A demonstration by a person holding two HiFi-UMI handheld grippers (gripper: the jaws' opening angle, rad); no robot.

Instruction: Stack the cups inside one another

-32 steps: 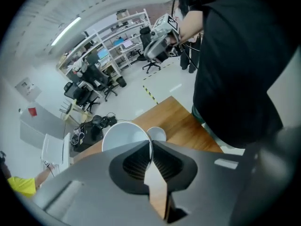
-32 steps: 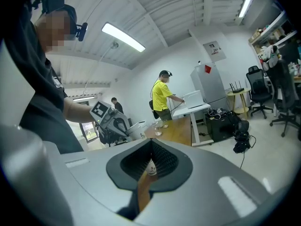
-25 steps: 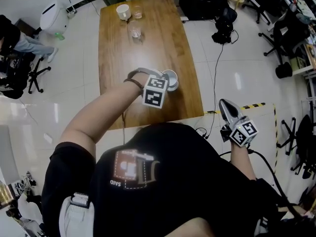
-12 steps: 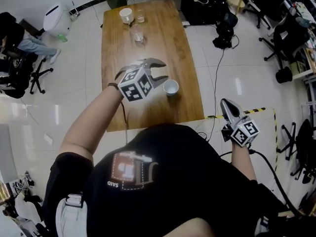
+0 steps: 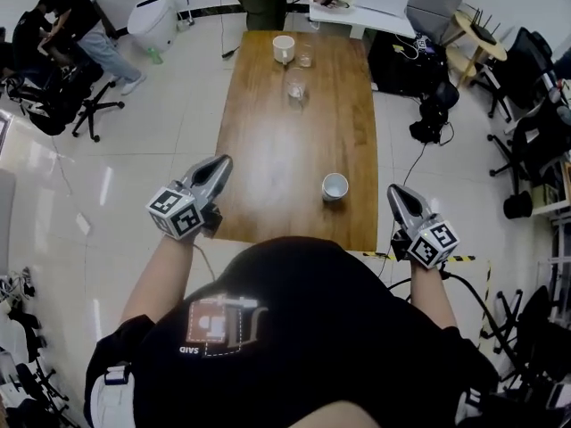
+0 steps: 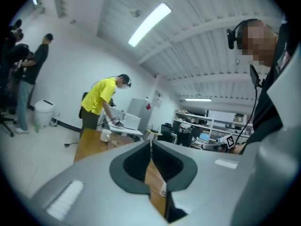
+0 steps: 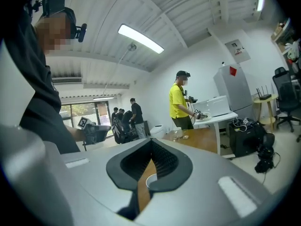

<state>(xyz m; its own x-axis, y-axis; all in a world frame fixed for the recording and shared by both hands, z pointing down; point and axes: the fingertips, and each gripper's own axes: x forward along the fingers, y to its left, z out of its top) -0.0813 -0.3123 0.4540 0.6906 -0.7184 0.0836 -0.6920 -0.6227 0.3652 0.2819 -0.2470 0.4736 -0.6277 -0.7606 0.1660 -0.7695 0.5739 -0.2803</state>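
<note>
Left gripper (image 5: 223, 162) closing on nothing off the long wooden bench's (image 5: 277, 141) left edge. Right gripper (image 5: 396, 193) pressed together, empty. Both clear, likely between grabs. Small white cup (image 5: 335, 186) waits near-right corner.

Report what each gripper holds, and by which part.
Nothing is held: the left gripper is closing on nothing, and the right gripper is shut and empty.

One wooden table (image 5: 268, 150), two white cups (image 5: 335, 186) (image 5: 284, 48), what look like two clear glasses (image 5: 295, 87) (image 5: 306, 59) at the far end
</note>
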